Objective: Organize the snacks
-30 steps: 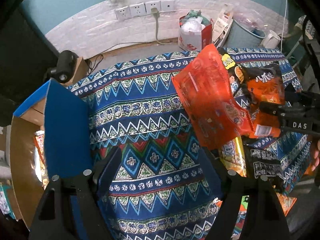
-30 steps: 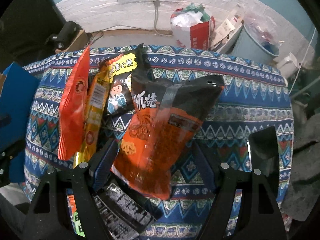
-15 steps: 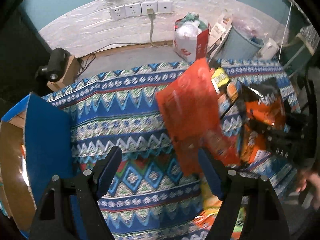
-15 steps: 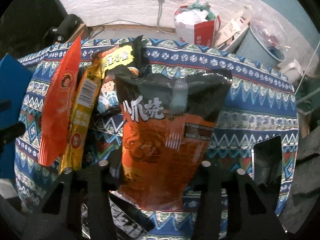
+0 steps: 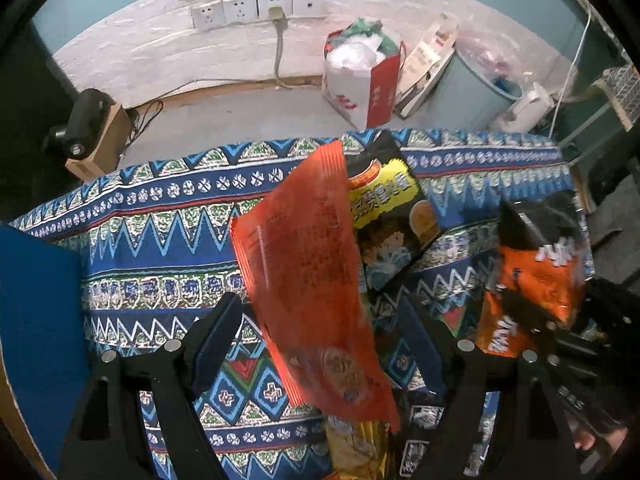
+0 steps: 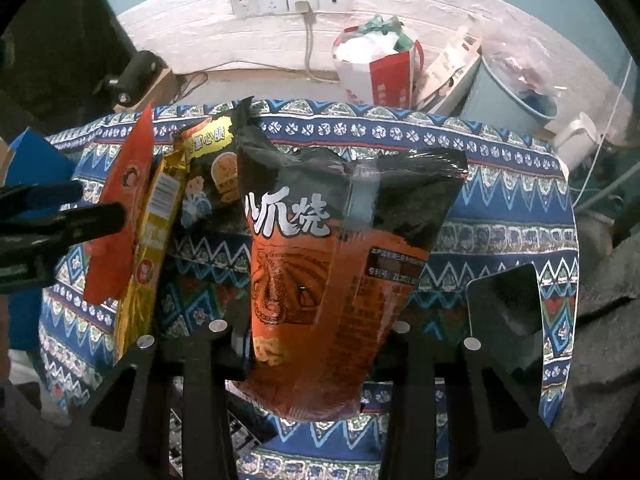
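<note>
Where snacks lie: patterned tablecloth [image 5: 168, 240], white brick wall [image 5: 132, 56].

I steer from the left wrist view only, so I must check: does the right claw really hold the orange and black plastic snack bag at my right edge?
Observer: Yes. The right claw is shut on the lower part of the orange and black plastic snack bag. Its jaws have just been closing, with the bag between them.
Operator: What stands behind the flat red foil packet inside my open left claw?
Observer: A narrow yellow foil packet stands right beside it, with its barcode towards the right camera.
</note>
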A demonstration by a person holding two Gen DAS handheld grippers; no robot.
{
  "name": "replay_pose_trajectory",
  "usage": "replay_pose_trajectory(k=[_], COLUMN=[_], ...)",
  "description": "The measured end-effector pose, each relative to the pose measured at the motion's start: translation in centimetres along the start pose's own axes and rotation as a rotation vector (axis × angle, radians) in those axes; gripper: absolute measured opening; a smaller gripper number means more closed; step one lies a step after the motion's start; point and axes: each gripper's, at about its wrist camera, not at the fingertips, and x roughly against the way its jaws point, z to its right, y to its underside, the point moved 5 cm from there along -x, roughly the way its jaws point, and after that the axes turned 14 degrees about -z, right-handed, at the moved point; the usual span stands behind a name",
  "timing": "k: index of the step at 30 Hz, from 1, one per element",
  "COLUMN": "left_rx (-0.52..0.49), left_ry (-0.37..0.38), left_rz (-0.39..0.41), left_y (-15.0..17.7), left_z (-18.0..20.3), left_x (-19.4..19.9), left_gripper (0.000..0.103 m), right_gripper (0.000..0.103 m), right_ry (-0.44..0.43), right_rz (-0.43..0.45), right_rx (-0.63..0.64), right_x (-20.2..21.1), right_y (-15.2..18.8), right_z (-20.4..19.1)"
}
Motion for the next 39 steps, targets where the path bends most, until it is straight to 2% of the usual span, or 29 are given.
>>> replay_pose_trajectory(k=[4,8,10,12,13,15,18,21,32,39], left_rx=[0.003,-0.005,-0.008,-0.006,-0.001,0.004,0.000,0.002,-0.035,-0.061], left_ry=[-0.022,-0.012,0.013,0.044,0.052,0.025,0.010,0.013,-0.022,-0.069], left_rz=[-0.018,0.006,0.020,0.014,0.007,0.005,0.016,0.025,0.057,0.110], left_y=[0.0,0.2,0.5,0.8,0.9,1.1,1.4,1.6,3.5,5.4], left_z=[-0.3,-1.1,-1.6,-2.0,-2.3,-2.8,-3.4,-3.8,-4.5,-4.8], left_x=[-1.0,-0.9,-0.7,-0.7,-0.8,-1.0,-0.9,-0.7,0.9,3.3], left_gripper=[0.081,0.081,0.071,0.051,0.047,0.036,0.025,0.018,0.016,0.016], right_gripper=[0.038,0.038,0.038,0.038,0.038,0.038,0.038,0.038,0.037,0.037], right_ry=[-0.008,-0.015,-0.018,-0.018,-0.017,-0.014,-0.007,0.001,0.038,0.045], right_rz=[0.000,-0.003,-0.003,-0.002,-0.003,-0.002,-0.003,0.005,0.051,0.097], right_rx=[-0.001,0.009,0.016,0.024,0.028,0.035,0.049,0.063,0.109,0.144], right_x=[-0.1,-0.4,-0.5,-0.5,-0.5,-0.6,-0.7,-0.5,1.2,3.4], right_y=[-0.1,-0.3,-0.4,-0.6,-0.7,-0.8,-0.9,-0.8,-0.6,-0.6], right_z=[0.2,-0.1,-0.3,-0.6,-0.7,-0.9,-1.5,-2.0,-3.5,-5.5])
